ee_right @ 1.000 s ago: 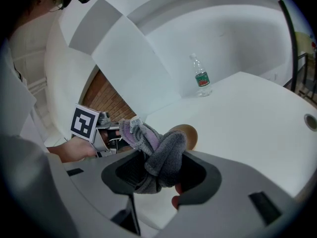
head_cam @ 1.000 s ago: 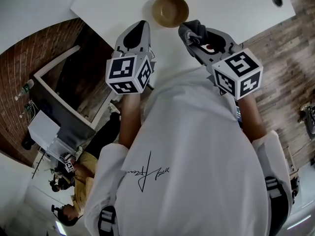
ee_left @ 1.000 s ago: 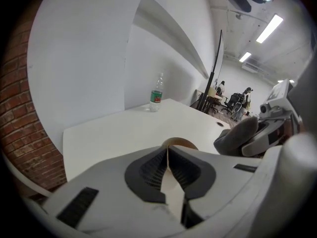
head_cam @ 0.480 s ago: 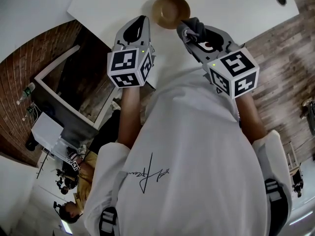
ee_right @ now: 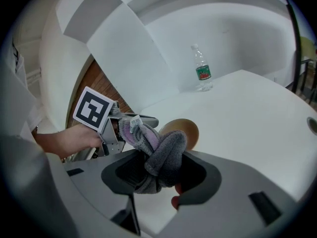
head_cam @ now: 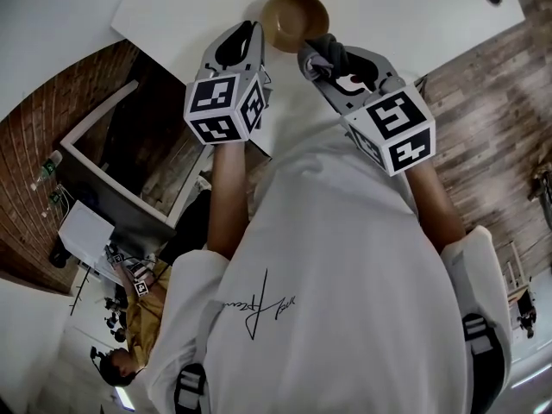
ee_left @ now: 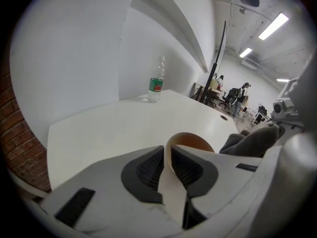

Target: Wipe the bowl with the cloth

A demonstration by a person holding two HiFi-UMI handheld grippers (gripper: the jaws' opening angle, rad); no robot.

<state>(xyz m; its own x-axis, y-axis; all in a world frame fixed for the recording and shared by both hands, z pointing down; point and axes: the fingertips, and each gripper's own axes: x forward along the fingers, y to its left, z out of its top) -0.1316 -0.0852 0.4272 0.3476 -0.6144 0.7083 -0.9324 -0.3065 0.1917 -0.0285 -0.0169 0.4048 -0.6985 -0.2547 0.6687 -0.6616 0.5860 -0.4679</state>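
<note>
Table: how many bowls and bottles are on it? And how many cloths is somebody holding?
Bowl: 1
Bottle: 1
Cloth: 1
Total: 3

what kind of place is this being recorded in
Most likely an open-plan office or lab workspace: a long white table, strip lights on an exposed ceiling, and people by office chairs in the background.
</note>
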